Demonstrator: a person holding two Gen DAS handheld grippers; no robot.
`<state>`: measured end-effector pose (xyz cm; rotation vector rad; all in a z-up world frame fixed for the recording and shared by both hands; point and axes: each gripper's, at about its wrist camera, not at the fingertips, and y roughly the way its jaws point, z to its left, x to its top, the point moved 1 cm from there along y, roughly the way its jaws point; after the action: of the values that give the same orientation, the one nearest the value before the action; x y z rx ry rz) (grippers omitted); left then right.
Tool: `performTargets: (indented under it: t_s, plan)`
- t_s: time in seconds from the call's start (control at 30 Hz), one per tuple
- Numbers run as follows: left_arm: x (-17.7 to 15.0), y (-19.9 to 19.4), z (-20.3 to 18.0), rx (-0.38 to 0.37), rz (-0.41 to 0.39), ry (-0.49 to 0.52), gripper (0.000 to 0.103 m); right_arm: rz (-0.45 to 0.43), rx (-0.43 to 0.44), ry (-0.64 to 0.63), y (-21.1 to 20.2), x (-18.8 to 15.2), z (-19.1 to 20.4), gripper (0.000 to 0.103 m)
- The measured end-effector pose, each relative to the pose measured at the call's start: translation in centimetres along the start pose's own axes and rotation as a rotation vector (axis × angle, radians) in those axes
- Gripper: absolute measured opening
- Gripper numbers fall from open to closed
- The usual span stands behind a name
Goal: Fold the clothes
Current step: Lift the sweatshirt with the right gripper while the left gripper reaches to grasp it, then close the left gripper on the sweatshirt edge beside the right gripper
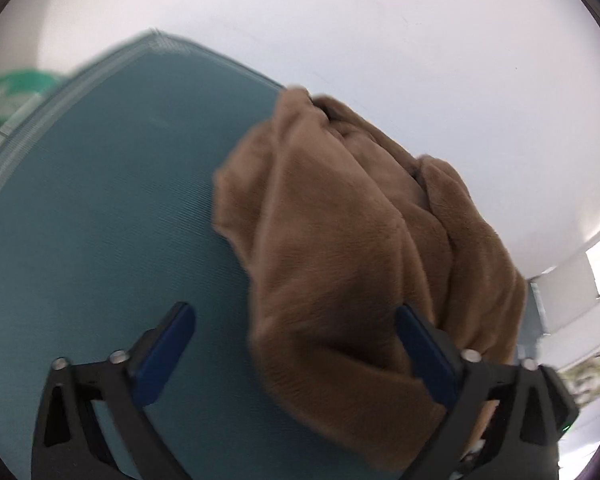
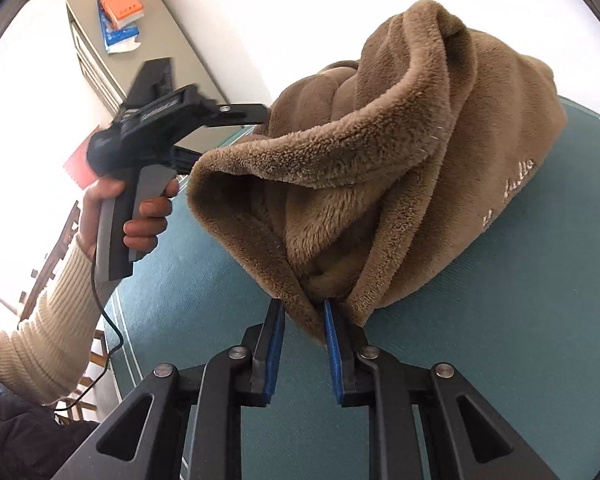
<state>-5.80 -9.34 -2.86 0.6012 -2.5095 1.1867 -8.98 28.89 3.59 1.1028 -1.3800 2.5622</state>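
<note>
from the left wrist: left hand-held gripper [image 1: 296, 344] spread wide, grasping nothing, brown fleece garment [image 1: 352, 248] bunched toward 2 o'clock on teal desk [image 1: 100, 200]. from the right wrist: right hand-held gripper [image 2: 303, 316] clenched on garment's edge, bulk heaped toward 1 o'clock.

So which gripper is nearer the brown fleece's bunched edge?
Right. The right gripper is clamped on the fleece at that edge; the left gripper is open beside the fleece's far side.
</note>
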Motion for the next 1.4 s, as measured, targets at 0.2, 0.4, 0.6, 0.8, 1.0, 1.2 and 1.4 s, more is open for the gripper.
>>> performTargets:
  t_s: [0.2, 0.4, 0.6, 0.8, 1.0, 1.2, 1.4]
  plan:
    - [-0.1, 1.1, -0.9, -0.067, 0.039, -0.024, 0.014, -0.1, -0.011, 0.049, -4.2, -0.5, -3.7, 0.022]
    - [-1.0, -0.1, -1.2, -0.083, 0.014, -0.032, 0.012, -0.301, -0.168, 0.101, -7.6, 2.1, 1.0, 0.027]
    - [-1.2, 0.1, -1.1, -0.067, 0.013, -0.026, 0.013, -0.419, -0.247, 0.238, -3.8, 10.9, 2.5, 0.082]
    - [-1.7, 0.4, 0.2, -0.048, 0.017, -0.045, 0.016, -0.246, -0.307, 0.204, 4.1, 16.3, 4.2, 0.082]
    - [-2.1, 0.1, 0.2, -0.014, 0.018, -0.03, 0.032, -0.118, -0.497, 0.282, 6.7, 12.4, -0.1, 0.062]
    - [-3.2, -0.3, 1.5, 0.009, 0.014, -0.062, 0.072, -0.099, -0.599, 0.447, 2.4, 3.7, -4.5, 0.062]
    - [-3.2, 0.1, 1.3, -0.022, 0.033, -0.091, 0.077, -0.16, -0.507, 0.496, -1.0, -0.8, -5.0, 0.062]
